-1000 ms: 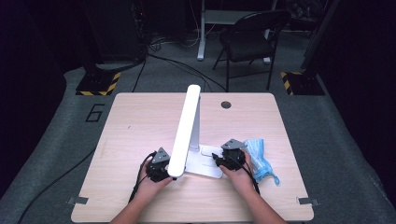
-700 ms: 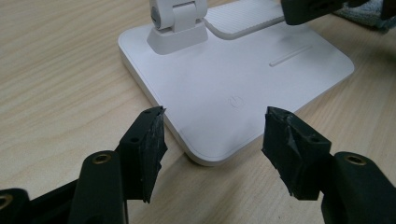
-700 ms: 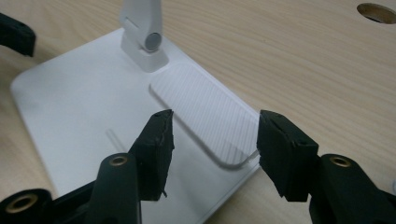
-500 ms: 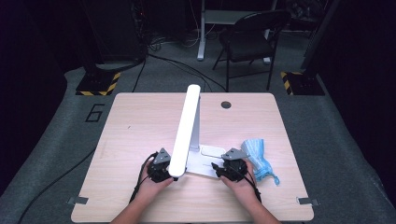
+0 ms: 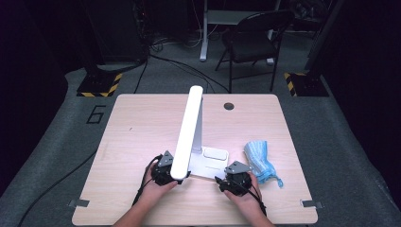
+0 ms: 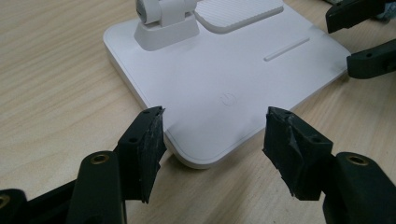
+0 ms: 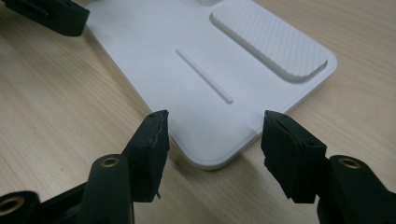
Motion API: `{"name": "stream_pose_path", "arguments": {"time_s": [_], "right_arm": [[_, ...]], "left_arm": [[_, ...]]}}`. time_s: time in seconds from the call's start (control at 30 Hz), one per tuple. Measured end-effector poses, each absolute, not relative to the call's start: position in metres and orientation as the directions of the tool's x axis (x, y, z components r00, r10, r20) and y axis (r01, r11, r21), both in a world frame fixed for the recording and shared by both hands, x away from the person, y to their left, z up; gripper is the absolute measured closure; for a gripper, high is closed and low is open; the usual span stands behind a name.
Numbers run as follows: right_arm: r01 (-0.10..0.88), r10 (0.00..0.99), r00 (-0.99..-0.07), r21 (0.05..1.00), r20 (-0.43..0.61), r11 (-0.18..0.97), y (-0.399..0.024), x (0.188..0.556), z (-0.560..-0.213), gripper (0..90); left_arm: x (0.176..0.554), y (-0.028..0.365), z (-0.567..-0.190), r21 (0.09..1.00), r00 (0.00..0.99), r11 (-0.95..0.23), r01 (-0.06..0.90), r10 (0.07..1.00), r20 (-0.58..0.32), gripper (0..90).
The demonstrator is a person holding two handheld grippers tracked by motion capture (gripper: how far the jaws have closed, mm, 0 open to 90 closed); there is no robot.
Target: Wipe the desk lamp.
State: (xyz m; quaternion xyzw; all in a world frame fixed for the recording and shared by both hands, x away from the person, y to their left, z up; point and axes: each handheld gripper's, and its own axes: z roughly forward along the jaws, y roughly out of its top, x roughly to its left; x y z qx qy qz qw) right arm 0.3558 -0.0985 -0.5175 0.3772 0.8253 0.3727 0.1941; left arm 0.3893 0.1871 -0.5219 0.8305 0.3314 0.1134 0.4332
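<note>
On the pale wooden table [image 5: 142,137] in a dark room, both your tools sit low at the near edge of the white desk lamp's base [image 6: 219,79]. The left tool [image 6: 212,133] is spread around one near corner, pads clear of it; the right tool [image 7: 212,135] has just been opening, its jaws either side of the other corner. You appear to be lining up a two-handed grip: next, close on both corners evenly. A blue face mask [image 5: 261,161] lies just right of the base.
</note>
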Motion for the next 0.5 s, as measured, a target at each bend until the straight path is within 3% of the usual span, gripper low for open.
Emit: {"name": "stream_pose_path", "arguments": {"time_s": [0.23,0.5], "right_arm": [[0.498,0.771,-0.636,0.757,-0.011,0.422,-0.099,0.359,-0.521,41.9],[0.484,0.764,-0.643,0.747,-0.051,0.456,-0.096,0.374,-0.522,43.4]], "left_arm": [[0.389,0.185,-0.522,0.788,0.748,-0.413,0.456,0.658,-0.087,40.6],[0.392,0.186,-0.523,0.780,0.713,-0.422,0.462,0.699,-0.044,46.5]]}}
